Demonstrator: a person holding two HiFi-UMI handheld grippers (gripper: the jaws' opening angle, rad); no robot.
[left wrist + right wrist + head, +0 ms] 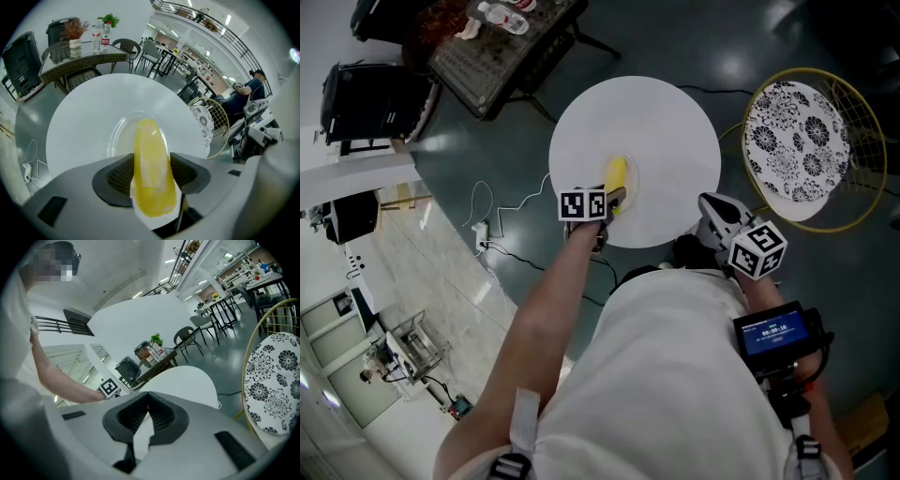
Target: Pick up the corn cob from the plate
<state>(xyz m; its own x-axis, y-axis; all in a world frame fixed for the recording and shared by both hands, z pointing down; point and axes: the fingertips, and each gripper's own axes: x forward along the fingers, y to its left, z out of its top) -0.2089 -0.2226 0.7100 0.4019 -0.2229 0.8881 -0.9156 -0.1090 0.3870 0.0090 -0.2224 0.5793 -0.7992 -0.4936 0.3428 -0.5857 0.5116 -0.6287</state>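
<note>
Now | corn cob clamped between left tongs | over plate

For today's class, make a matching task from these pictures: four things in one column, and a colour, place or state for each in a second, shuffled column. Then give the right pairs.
Column one:
1. corn cob
2. right gripper
3. plate
4. chair cushion

Column two:
A. black-and-white flower pattern
B. yellow, clamped in the left gripper
C. jaws together, nothing between them
D. clear, on the round white table

Pairs: 1-B, 2-C, 3-D, 4-A.
</note>
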